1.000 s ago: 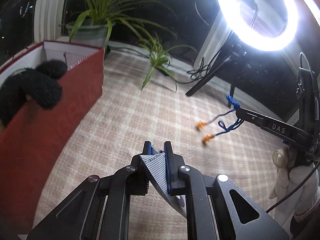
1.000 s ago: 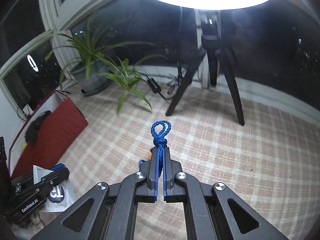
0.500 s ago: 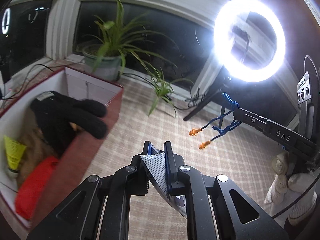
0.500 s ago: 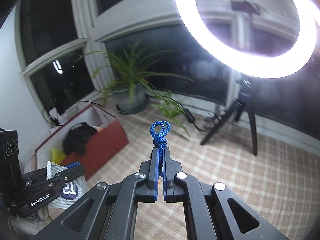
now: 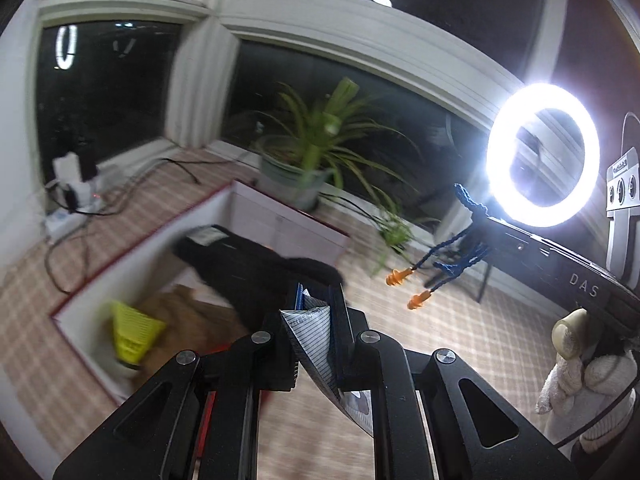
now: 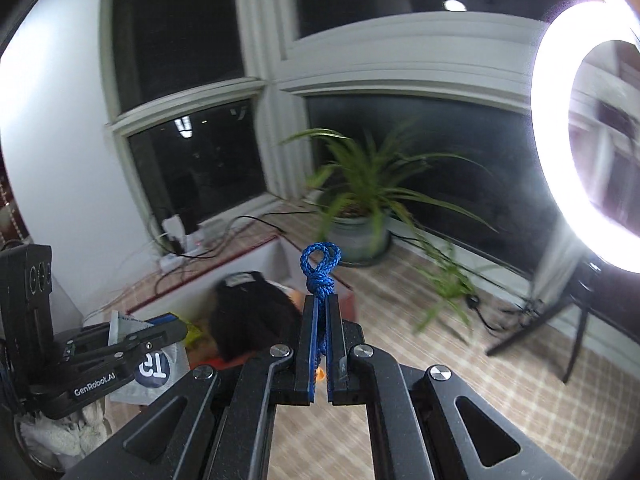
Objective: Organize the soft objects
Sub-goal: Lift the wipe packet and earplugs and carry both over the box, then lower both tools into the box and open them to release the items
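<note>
Above the box's (image 5: 280, 222) near edge, the left gripper (image 5: 314, 312) is clamped on a flat sachet (image 5: 316, 344), thin, light and slick, best pinched at its corner as now. Beside it, the right gripper (image 6: 319, 320) is closed tight on the blue cord (image 6: 320, 268) just below its knot; the orange earplugs (image 5: 406, 290) dangle free, limp and light. A black glove (image 5: 256, 268) already lies inside the box.
</note>
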Action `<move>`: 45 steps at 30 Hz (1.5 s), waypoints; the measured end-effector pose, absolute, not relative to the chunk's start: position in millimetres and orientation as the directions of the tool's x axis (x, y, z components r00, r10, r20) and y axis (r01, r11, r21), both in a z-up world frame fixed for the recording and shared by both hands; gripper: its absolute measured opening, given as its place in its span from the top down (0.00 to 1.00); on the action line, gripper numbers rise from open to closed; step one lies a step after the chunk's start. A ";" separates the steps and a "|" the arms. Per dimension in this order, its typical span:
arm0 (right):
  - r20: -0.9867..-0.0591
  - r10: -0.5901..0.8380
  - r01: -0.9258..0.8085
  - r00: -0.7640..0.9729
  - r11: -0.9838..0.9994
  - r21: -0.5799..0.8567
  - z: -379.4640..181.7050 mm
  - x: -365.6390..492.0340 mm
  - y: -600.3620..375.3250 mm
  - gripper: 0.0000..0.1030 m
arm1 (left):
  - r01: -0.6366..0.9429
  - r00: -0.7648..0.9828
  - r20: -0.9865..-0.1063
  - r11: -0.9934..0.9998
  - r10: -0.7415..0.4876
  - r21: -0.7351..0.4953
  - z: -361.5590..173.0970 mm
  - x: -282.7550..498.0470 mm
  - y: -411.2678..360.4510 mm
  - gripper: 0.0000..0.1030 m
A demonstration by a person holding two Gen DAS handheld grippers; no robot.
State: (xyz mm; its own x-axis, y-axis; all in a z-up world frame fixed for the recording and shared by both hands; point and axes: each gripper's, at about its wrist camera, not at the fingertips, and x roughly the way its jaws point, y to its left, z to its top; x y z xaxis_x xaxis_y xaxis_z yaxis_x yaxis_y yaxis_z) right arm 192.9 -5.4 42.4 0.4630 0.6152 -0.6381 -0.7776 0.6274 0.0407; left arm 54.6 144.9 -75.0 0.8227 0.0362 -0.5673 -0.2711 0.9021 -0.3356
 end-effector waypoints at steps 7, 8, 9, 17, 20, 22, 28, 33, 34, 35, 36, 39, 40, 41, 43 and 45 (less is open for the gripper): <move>-0.646 0.655 -0.833 0.392 0.550 0.052 41.4 177.5 46.9 0.97 | -0.366 0.801 -0.581 0.884 0.140 -0.291 -69.8 33.3 192.2 0.90; -0.647 0.660 -0.839 0.382 0.542 0.058 40.9 175.8 52.5 0.97 | -0.379 0.797 -0.585 0.880 0.152 -0.287 -70.7 31.7 198.2 0.90; -0.649 0.663 -0.843 0.372 0.534 0.062 40.3 174.8 57.9 0.97 | -0.388 0.793 -0.588 0.876 0.160 -0.285 -71.5 30.3 203.2 0.90; -0.677 0.676 -0.877 0.292 0.472 0.092 28.5 163.3 99.2 0.97 | -0.435 0.766 -0.617 0.853 0.183 -0.287 -80.2 22.3 233.9 0.90; -0.696 0.666 -0.883 0.268 0.459 0.098 17.7 158.7 111.4 0.97 | -0.439 0.759 -0.627 0.849 0.174 -0.295 -85.6 21.7 239.0 0.90; -0.706 0.660 -0.884 0.256 0.456 0.105 10.9 156.8 116.6 0.97 | -0.435 0.756 -0.636 0.847 0.159 -0.306 -89.4 21.3 239.8 0.90; -0.738 0.632 -0.884 0.236 0.455 0.107 -9.3 154.7 126.5 0.97 | -0.416 0.746 -0.655 0.850 0.116 -0.323 -99.4 17.8 234.9 0.90; -0.753 0.617 -0.883 0.228 0.457 0.108 -18.0 156.0 128.7 0.97 | -0.405 0.733 -0.675 0.851 0.084 -0.334 -108.9 19.1 230.8 0.90; -0.756 0.614 -0.883 0.227 0.457 0.106 -19.5 156.1 128.7 0.97 | -0.405 0.730 -0.678 0.851 0.082 -0.334 -110.1 19.4 230.2 0.90; -0.759 0.612 -0.884 0.223 0.456 0.108 -19.9 156.7 129.4 0.97 | -0.407 0.729 -0.680 0.849 0.080 -0.336 -111.5 19.6 229.9 0.90; -0.761 0.611 -0.884 0.218 0.454 0.111 -20.9 157.3 129.9 0.97 | -0.405 0.726 -0.684 0.848 0.071 -0.342 -113.0 20.3 230.2 0.89; -0.764 0.606 -0.881 0.221 0.460 0.109 -22.7 159.3 129.9 0.96 | -0.407 0.721 -0.690 0.847 0.069 -0.341 -114.6 22.4 230.1 0.88; -0.766 0.604 -0.881 0.218 0.459 0.111 -23.5 159.9 130.3 0.95 | -0.405 0.720 -0.691 0.849 0.068 -0.338 -114.8 23.3 229.6 0.85; -0.770 0.601 -0.880 0.214 0.460 0.115 -24.4 160.8 130.6 0.93 | -0.403 0.719 -0.692 0.852 0.067 -0.336 -115.1 24.3 229.5 0.82; -0.766 0.603 -0.874 0.223 0.471 0.116 -24.2 162.4 128.9 0.72 | -0.402 0.721 -0.689 0.854 0.073 -0.330 -115.6 25.6 228.7 0.57; -0.756 0.611 -0.869 0.236 0.481 0.117 -22.3 163.4 126.0 0.51 | -0.404 0.721 -0.688 0.855 0.078 -0.326 -115.9 26.7 227.9 0.43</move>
State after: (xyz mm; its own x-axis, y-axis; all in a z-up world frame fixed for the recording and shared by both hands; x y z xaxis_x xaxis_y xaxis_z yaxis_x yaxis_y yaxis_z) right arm 163.4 126.0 -22.3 0.2359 0.6109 -0.7557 -0.8690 0.4806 0.1173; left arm 26.7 227.9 -115.9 0.7213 0.0782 -0.6882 -0.4039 0.8547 -0.3262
